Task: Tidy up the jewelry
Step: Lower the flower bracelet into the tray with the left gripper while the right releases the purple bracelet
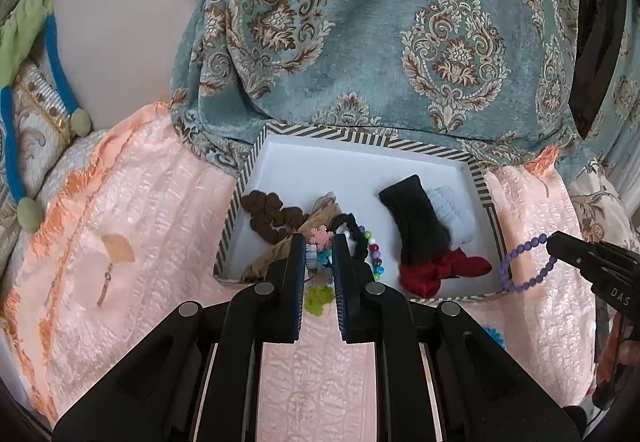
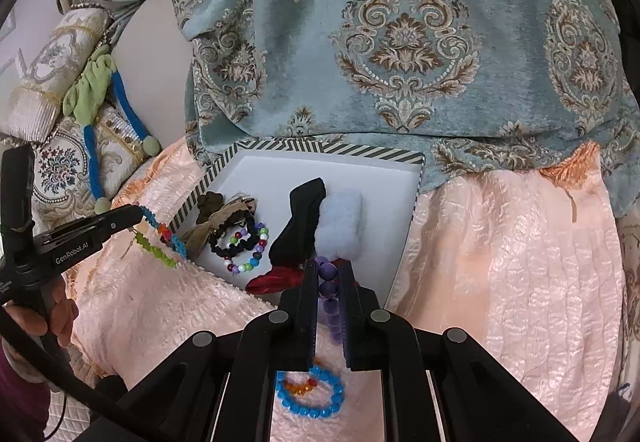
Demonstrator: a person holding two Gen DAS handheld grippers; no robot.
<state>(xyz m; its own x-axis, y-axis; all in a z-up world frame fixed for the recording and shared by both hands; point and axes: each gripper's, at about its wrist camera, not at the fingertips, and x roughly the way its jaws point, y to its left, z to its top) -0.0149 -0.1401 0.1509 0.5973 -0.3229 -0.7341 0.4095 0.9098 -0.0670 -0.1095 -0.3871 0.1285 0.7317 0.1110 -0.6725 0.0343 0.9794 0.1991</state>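
Note:
A shallow box with a striped rim [image 1: 360, 139] [image 2: 320, 147] lies on a pink bedspread. It holds a brown scrunchie [image 1: 268, 213], a black bead bracelet [image 2: 236, 238], a multicoloured bead bracelet [image 2: 252, 262], a black cloth band [image 1: 416, 217], a pale blue scrunchie [image 2: 344, 222] and a red bow [image 1: 444, 270]. My left gripper [image 1: 319, 246] [image 2: 136, 215] hangs over the box's near left corner, shut on a blue, green and orange bead strand [image 1: 318, 298] [image 2: 156, 246]. My right gripper [image 2: 328, 268] [image 1: 552, 242] is at the box's near right corner, shut on a purple bead bracelet [image 2: 325, 274] [image 1: 502, 274].
A blue bead bracelet with orange beads [image 2: 294, 408] lies on the pink bedspread [image 1: 160, 201] under my right gripper. Teal patterned fabric [image 1: 400, 41] hangs right behind the box. A blue and green cord [image 2: 92, 161] drapes over cushions at the left. A hand [image 2: 60, 306] grips the left tool.

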